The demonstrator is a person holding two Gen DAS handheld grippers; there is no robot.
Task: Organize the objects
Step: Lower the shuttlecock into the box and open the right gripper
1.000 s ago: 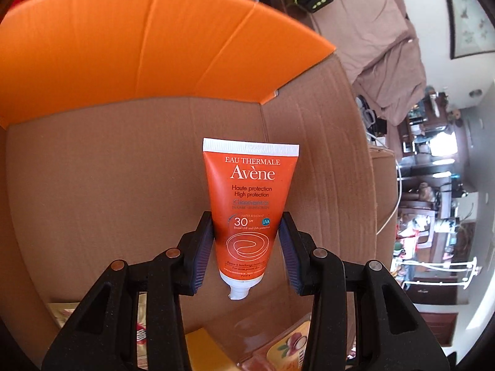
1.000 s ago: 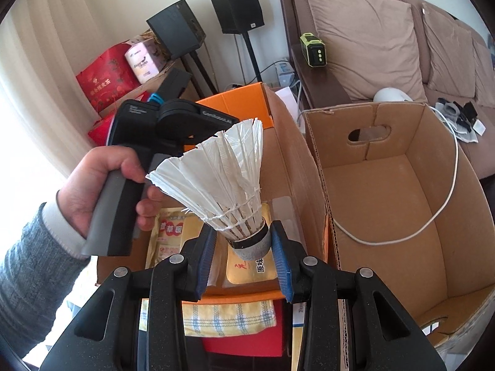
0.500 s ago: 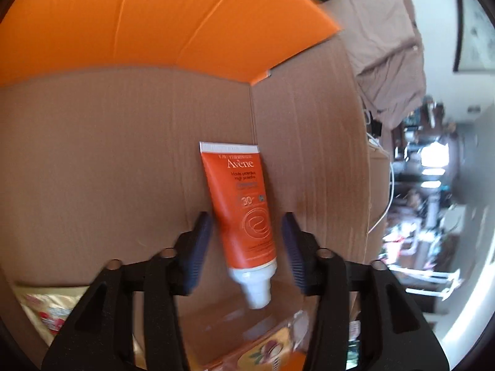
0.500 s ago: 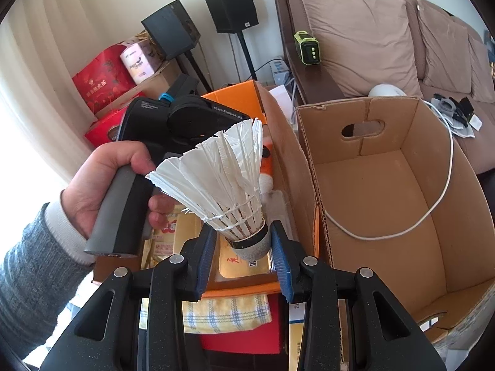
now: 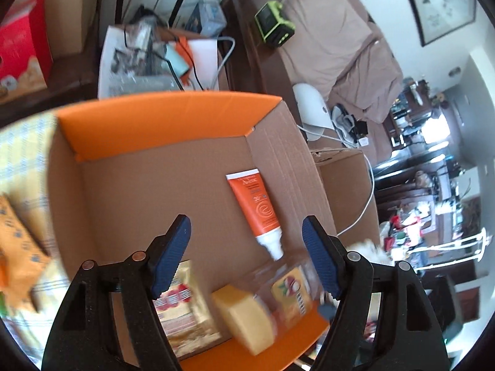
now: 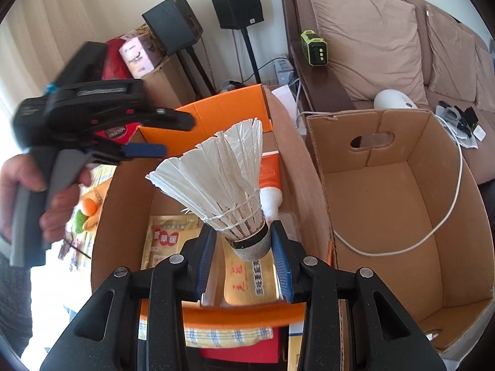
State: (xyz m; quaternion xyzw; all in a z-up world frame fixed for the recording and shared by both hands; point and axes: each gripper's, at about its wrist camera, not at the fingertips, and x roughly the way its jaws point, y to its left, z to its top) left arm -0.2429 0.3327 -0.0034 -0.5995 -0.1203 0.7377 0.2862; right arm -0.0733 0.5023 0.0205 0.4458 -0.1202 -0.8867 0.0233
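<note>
Shuttlecock (image 6: 229, 185), one, in right gripper (image 6: 244, 247); one tube (image 5: 258, 208) boxed.

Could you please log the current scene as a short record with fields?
left gripper: jaws open, empty, above the orange-flapped box
right gripper: jaws shut on the shuttlecock, feathers pointing up
sunscreen tube: inside the orange-flapped box, leaning against its right wall, cap down
other box contents: packets on the floor of the box
neighbouring box: open, a white cable hanging into it
</note>
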